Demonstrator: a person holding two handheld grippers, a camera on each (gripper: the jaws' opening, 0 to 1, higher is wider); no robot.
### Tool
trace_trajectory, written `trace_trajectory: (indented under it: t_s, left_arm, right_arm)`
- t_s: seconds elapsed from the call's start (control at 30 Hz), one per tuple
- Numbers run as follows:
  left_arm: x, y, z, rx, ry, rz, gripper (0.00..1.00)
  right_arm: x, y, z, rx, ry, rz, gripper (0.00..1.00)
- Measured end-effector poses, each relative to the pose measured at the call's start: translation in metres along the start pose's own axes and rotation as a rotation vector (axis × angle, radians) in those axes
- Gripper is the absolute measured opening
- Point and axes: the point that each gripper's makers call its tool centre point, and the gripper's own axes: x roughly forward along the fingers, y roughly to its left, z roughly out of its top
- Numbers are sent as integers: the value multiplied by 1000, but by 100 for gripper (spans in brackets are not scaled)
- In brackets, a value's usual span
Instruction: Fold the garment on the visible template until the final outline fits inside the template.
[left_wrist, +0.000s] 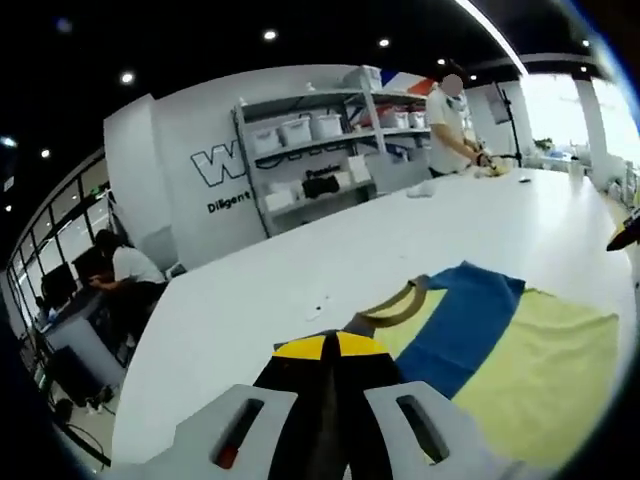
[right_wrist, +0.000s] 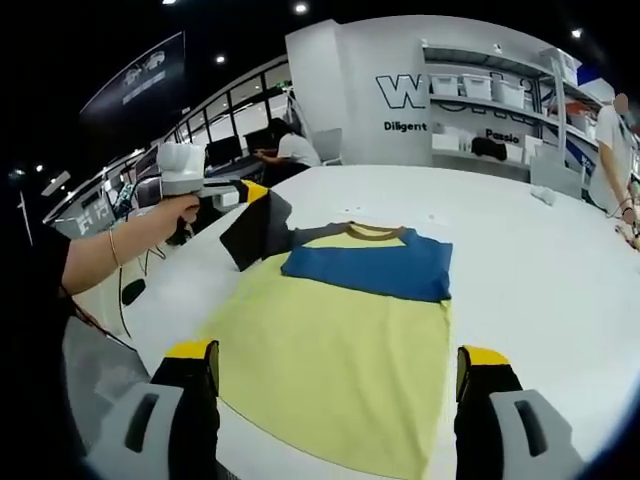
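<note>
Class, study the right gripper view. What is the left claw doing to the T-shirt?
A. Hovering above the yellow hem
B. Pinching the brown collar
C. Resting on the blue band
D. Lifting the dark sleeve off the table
D: the left claw holds the dark sleeve raised off the white table.

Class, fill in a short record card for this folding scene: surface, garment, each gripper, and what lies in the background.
surface: white table
garment: T-shirt, yellow body, blue chest band, brown collar, dark sleeve lifted off the table
left gripper: shut on the dark sleeve, held by a hand
right gripper: jaws apart, above the shirt's hem, holding nothing
background: shelving unit with bins, a standing person, a seated person
</note>
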Motion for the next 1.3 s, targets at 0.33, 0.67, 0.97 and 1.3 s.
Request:
trace_trajectory:
  t_s: [0.33,0.67,0.97,1.3]
  left_arm:
    - [16,-45,7,94,-2,-44,4]
    - [25,-86,-12,187,50,-57,5]
    - [31,-118,-45,225,122,-126,5]
    - [31,-136,-71,261,180,-176,6]
  right_arm:
    - [-3,-3,1,8,-9,-8,99]
    - [-5,-2,2,25,-18,-7,99]
    - [-7,-4,-3,33,-5,-20,99]
    - [-8,-6,-7,38,5,-21,99]
